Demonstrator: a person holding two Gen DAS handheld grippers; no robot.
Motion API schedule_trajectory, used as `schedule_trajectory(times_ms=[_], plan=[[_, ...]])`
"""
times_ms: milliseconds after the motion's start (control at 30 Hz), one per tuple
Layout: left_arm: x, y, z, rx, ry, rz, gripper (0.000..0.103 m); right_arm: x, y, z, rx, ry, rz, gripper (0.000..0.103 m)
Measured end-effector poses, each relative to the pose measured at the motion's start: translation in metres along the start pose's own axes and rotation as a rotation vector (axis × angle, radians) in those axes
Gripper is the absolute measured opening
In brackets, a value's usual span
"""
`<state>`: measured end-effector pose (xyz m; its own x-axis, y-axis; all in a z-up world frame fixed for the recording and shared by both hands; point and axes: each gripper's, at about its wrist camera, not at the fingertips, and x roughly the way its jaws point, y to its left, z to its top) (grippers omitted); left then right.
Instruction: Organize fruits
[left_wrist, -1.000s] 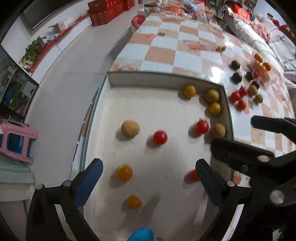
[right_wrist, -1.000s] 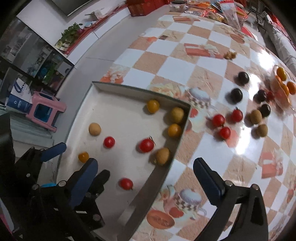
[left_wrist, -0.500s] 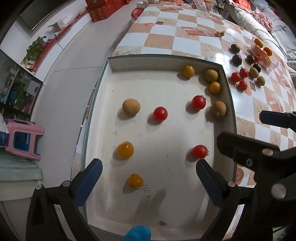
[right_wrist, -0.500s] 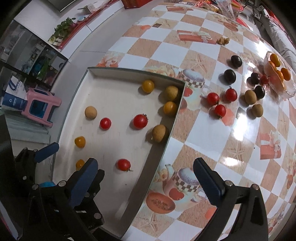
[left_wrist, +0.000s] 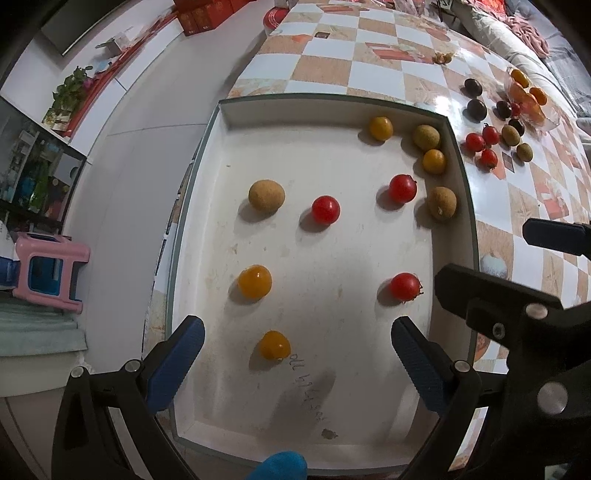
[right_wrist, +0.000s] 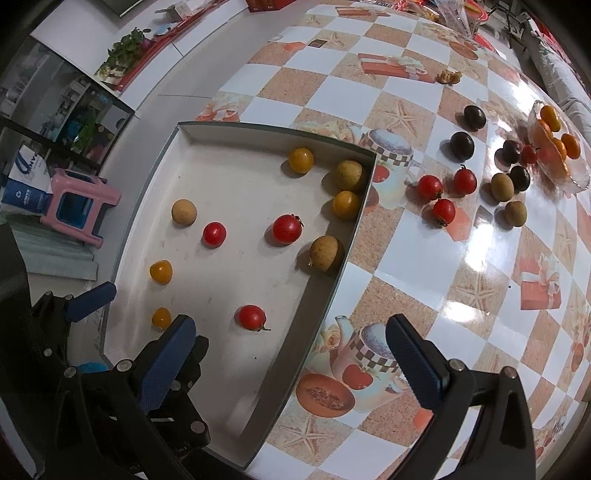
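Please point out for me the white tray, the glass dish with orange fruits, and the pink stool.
white tray (left_wrist: 332, 369), left wrist view, on its bare floor.
glass dish (right_wrist: 576, 181), right wrist view, on its clear rim at the near right.
pink stool (right_wrist: 81, 184), right wrist view, on its top edge.

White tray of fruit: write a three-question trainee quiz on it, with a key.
1. True or false: the shallow white rectangular tray holds exactly three small round red tomatoes.
2. Which dark round fruits lie on the checkered tablecloth but not in the tray?
A. purple-black ones
B. yellow ones
C. green bananas
3. Fill in: the left tongs and right tongs are both ____, holding nothing.

Key: 1 true; 2 A; 3 open.
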<state>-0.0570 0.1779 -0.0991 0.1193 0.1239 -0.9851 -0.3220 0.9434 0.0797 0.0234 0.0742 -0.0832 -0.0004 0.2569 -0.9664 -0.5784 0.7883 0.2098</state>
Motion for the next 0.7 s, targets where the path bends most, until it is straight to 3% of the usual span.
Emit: schedule_trajectory(times_ms=[700], plan=[[-0.0001, -0.0038, -0.0001, 0.020, -0.001, 0.004, 0.101, 0.0027, 0.0032, 0.0037, -0.011, 0.007, -0.025, 0.103]])
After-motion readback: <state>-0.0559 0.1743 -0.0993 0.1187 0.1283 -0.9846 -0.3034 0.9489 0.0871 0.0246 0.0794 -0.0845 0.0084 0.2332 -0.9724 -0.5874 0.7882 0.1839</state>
